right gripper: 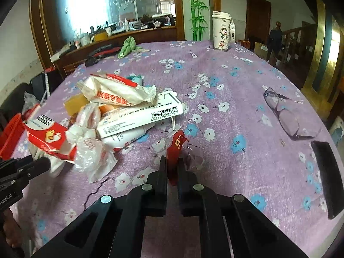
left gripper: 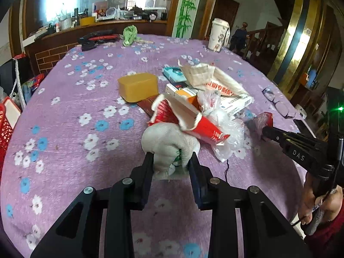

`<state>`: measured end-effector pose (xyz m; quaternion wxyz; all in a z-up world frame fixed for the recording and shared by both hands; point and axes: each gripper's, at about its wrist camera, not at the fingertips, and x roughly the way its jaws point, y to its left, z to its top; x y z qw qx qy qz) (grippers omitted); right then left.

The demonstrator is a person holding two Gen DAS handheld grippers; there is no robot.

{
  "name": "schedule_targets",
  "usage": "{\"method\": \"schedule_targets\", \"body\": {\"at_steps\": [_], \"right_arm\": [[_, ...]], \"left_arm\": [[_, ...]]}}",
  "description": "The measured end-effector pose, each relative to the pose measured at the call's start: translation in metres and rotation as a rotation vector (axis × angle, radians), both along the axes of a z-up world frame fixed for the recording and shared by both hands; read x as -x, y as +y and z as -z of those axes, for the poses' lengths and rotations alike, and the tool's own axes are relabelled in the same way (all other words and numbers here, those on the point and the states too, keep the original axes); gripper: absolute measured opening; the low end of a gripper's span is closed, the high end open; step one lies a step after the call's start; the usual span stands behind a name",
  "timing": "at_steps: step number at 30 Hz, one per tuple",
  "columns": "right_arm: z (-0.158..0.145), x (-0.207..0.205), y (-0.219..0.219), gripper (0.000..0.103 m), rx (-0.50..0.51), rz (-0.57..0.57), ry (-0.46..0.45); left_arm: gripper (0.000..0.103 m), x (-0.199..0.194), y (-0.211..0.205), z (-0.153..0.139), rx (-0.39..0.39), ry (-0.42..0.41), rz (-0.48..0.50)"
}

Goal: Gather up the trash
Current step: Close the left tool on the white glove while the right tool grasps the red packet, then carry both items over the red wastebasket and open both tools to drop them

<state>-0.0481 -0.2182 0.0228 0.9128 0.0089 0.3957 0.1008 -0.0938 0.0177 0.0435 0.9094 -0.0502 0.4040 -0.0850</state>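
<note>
1. The left gripper has its fingers pressed on a white cloth glove at the near edge of the trash pile.
2. The right gripper is clamped on a red wrapper, just right of the pile.
3. Everything sits on the purple flowered tablecloth; glasses lie well right of the pile, a white tumbler far behind it.
</note>
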Motion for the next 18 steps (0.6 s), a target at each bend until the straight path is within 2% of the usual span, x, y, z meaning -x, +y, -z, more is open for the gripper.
{"method": "schedule_targets", "body": {"at_steps": [9,18], "right_arm": [[-0.029,0.021,0.006,0.007,-0.081,-0.052,-0.06],[-0.044,0.03,0.026,0.008,-0.14,-0.126,-0.074]], "left_arm": [[0.031,0.019,0.02,-0.022,-0.014,-0.083,-0.069],[0.031,0.031,0.037,-0.035,-0.029,-0.139,-0.13]]}}
